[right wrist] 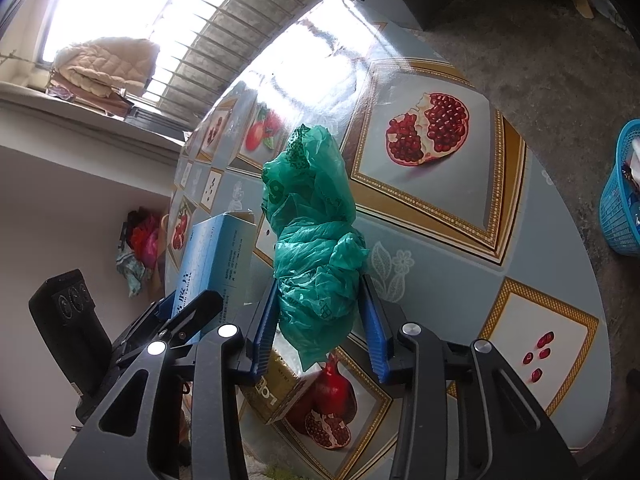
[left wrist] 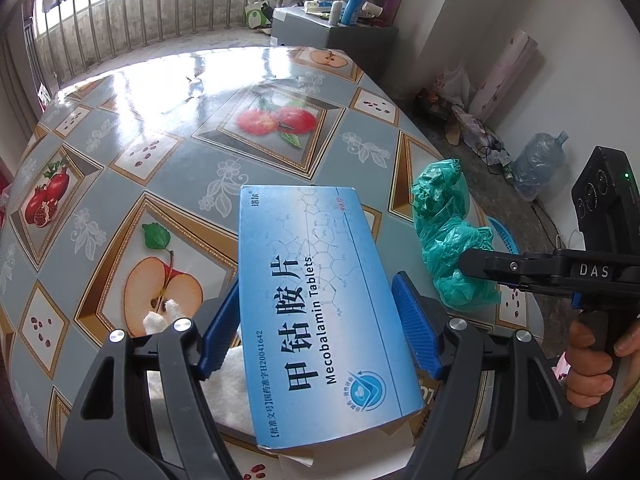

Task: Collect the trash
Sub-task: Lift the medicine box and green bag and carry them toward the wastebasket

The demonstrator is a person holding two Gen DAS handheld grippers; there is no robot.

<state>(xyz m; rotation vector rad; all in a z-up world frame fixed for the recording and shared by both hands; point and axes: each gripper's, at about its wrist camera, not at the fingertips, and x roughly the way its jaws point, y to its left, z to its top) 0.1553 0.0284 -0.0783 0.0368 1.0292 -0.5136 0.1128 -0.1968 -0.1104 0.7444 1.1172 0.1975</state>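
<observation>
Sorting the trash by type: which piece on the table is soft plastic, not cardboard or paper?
The green bag, crumpled and translucent, between the right gripper's closing fingers. The blue box in the left gripper is stiff printed cardboard.

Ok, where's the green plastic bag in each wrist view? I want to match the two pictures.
Left wrist view: green plastic bag lies at right of centre on the table, the right gripper reaching in at its lower end.
Right wrist view: the bag stands at centre, its lower part between the gripper's blue fingers.
Shared landmark: the blue tablet box, beside the bag in both.
</observation>
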